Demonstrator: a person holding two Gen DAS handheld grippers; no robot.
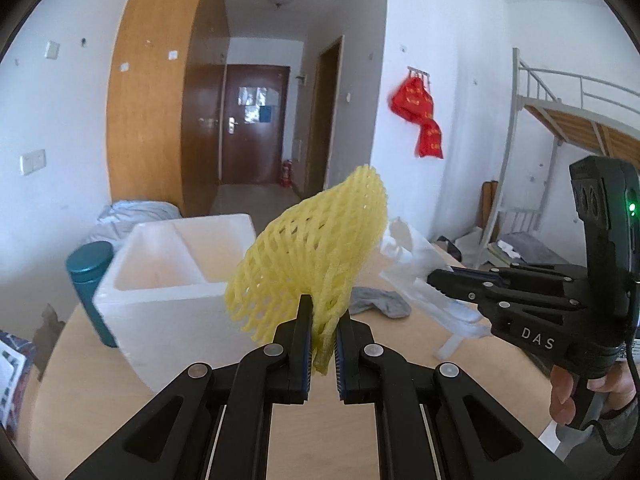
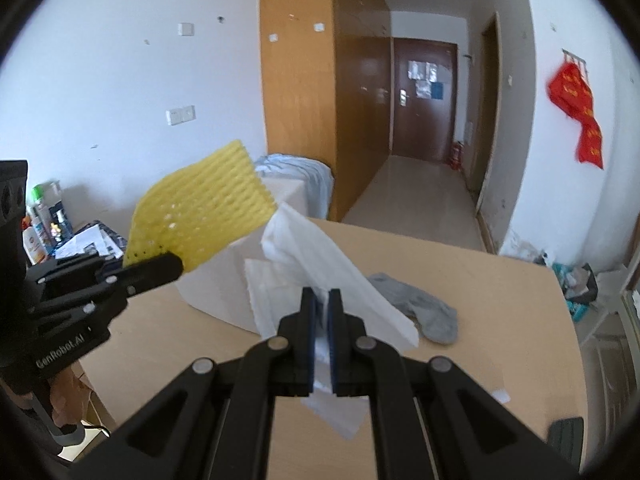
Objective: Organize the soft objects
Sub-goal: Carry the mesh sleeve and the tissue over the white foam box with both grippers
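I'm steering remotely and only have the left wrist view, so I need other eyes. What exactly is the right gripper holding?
Observer: The right gripper is shut on a white foam sheet, folded and lifted off the table.
Operator: From here the grey sock is half hidden by the yellow foam net. Is it free?
Observer: Yes, the grey sock lies flat on the table, right of the sheet, with nothing holding it.
Operator: Anything left of the white foam box I can't see?
Observer: Past the left gripper holding the yellow foam net, bottles and papers stand by the wall.
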